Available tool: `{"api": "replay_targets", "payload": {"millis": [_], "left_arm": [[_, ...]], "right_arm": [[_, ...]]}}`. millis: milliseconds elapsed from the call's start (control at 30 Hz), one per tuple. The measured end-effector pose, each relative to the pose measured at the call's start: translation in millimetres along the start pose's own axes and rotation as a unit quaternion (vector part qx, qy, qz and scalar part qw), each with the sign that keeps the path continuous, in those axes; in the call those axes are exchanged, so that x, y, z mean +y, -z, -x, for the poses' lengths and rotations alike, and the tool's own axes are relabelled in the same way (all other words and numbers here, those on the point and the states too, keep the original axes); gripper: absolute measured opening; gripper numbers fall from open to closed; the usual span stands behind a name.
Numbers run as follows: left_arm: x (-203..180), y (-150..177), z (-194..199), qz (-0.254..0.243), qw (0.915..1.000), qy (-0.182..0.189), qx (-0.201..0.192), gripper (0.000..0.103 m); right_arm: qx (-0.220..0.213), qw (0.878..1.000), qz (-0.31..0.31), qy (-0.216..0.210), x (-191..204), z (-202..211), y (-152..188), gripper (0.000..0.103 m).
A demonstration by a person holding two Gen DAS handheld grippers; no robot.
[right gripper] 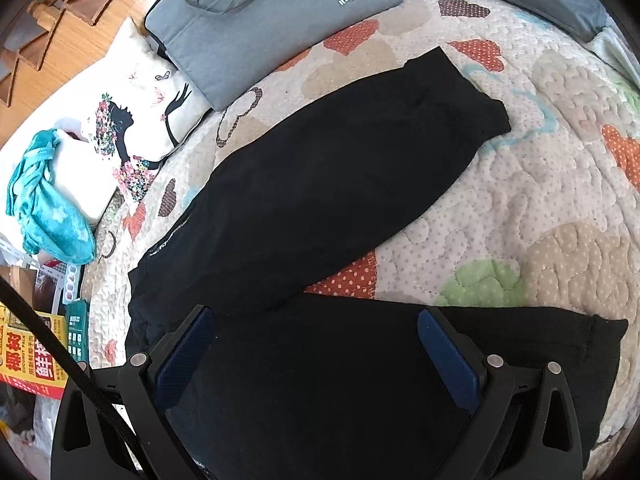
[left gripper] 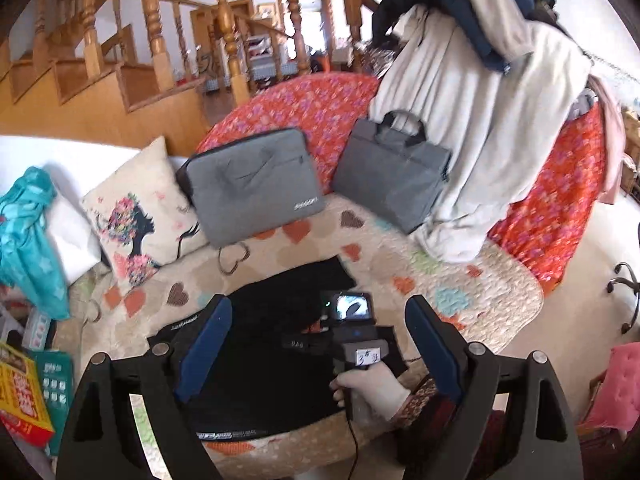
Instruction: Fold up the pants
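Black pants (right gripper: 332, 184) lie spread on a heart-patterned quilt (right gripper: 540, 200). One leg runs diagonally to the upper right, the other leg (right gripper: 520, 344) runs right along the near edge. My right gripper (right gripper: 316, 320) is open and empty, low over the near leg close to where the legs meet. In the left wrist view the pants (left gripper: 264, 360) lie below my left gripper (left gripper: 318, 308), which is open and empty and held higher up. The right gripper's body with its camera (left gripper: 352, 328) and the gloved hand holding it show between the left fingers (left gripper: 212, 344).
Two grey laptop bags (left gripper: 252, 188) (left gripper: 394, 172) and a printed pillow (left gripper: 136, 208) lie at the back of the quilt. A pile of clothes (left gripper: 480, 120) hangs at the right. A teal cloth (right gripper: 48, 200) and boxes (right gripper: 32, 360) sit at the left edge.
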State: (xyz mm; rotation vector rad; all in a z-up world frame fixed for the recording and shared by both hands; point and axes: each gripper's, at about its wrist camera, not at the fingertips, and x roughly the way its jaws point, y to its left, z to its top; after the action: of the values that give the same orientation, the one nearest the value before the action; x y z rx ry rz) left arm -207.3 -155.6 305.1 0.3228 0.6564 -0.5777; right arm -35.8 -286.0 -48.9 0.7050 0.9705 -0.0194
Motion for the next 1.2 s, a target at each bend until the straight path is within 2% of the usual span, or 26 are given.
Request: {"api": "replay_targets", "payload": {"millis": [267,400,567,667,767,900,1000,1100,1200], "left_arm": [[-4.5,-0.4,5.2,-0.006,0.9996,-0.003,-0.028,0.088],[-7.2,1.4,1.7,-0.011,0.9997,0.011,-0.021,0.088],[-21.7,10.1,-5.3,-0.050,0.9980,0.038,0.005,0.088],[-27.5,17.7,-8.4,-0.068,0.9967,0.040,0.021,0.088],[-25.2,19.6,-12.2,-0.063,0.9965,0.043,0.034,0.088],[-15.6,18.2,-6.7,-0.049,0.9982,0.031,0.011,0.088],[-7.8,24.8,-5.9,-0.044,0.9976,0.053,0.007,0.088],[8.8,38.6,-17.1,-0.023,0.9981,0.056,-0.012,0.088],[43.0,56.4,-35.5,0.031,0.9974,0.047,-0.045,0.088]], "right_arm": [[0.001,1.000,-0.001,0.000,1.5,-2.0,-1.7,0.103],[0.000,1.000,-0.004,-0.002,0.5,-1.2,-2.5,0.103],[0.000,1.000,-0.006,0.001,-0.9,-0.5,-2.9,0.103],[-0.002,1.000,-0.005,0.002,-1.2,0.7,-3.3,0.103],[-0.002,1.000,-0.006,0.004,-1.0,1.0,-3.2,0.103],[-0.007,1.000,-0.001,0.006,-0.3,4.4,-3.3,0.103],[-0.012,1.000,0.005,0.008,1.9,7.1,-5.1,0.103],[-0.021,1.000,0.015,0.006,5.4,13.6,-7.6,0.103],[-0.053,0.998,0.041,0.010,12.4,29.4,-12.1,0.103]]}}
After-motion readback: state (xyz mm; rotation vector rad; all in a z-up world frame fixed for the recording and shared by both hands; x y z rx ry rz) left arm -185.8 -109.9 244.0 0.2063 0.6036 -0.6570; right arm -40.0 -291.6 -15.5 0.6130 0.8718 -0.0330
